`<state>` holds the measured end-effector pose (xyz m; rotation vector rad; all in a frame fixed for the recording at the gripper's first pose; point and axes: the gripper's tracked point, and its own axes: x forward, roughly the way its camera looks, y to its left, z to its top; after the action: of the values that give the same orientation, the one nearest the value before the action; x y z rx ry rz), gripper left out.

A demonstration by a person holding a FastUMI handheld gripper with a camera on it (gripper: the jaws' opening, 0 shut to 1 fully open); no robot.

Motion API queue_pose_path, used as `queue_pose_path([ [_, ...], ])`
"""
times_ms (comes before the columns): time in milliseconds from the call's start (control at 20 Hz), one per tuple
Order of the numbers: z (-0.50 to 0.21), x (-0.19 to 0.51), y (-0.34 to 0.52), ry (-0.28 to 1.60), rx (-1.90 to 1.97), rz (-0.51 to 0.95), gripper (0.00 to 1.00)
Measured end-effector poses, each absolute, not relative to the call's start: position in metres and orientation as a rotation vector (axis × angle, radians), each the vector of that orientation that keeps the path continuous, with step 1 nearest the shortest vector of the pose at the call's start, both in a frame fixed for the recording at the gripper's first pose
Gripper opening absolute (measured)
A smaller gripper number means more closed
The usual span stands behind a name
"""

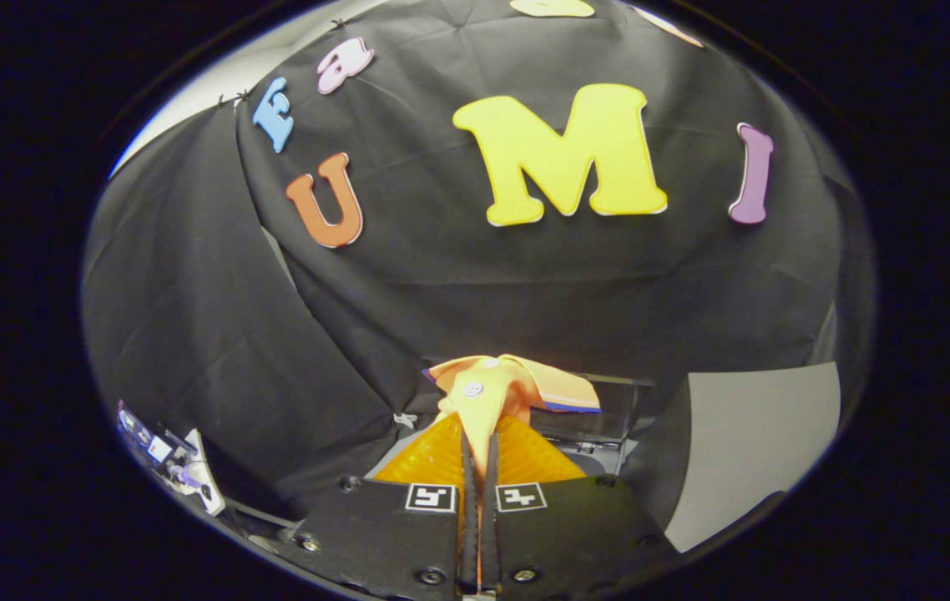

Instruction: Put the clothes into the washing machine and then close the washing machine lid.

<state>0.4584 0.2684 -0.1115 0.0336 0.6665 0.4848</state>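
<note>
My gripper (480, 442) is shut on a yellow and orange garment (492, 386), a small shirt with white buttons and an orange collar. The cloth is pinched between the two orange fingers (429, 459) and bunches up just ahead of the fingertips, held up in the air. Behind and below the garment lies a dark machine, the washing machine (600, 417), with its raised dark lid edge (621, 381) running to the right of the shirt. The tub opening is hidden by the fingers and the cloth.
The black cloth wall (475, 275) stands close behind the machine. A pale grey panel (755, 442) lies to the right of the fingers. Small white and purple items (179, 467) sit low to the left.
</note>
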Motion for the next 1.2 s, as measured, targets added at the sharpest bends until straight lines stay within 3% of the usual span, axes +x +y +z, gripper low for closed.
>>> queue_pose_path([
  [1200,-0.33,0.506,0.297,0.969,-0.12,0.402,0.05],
])
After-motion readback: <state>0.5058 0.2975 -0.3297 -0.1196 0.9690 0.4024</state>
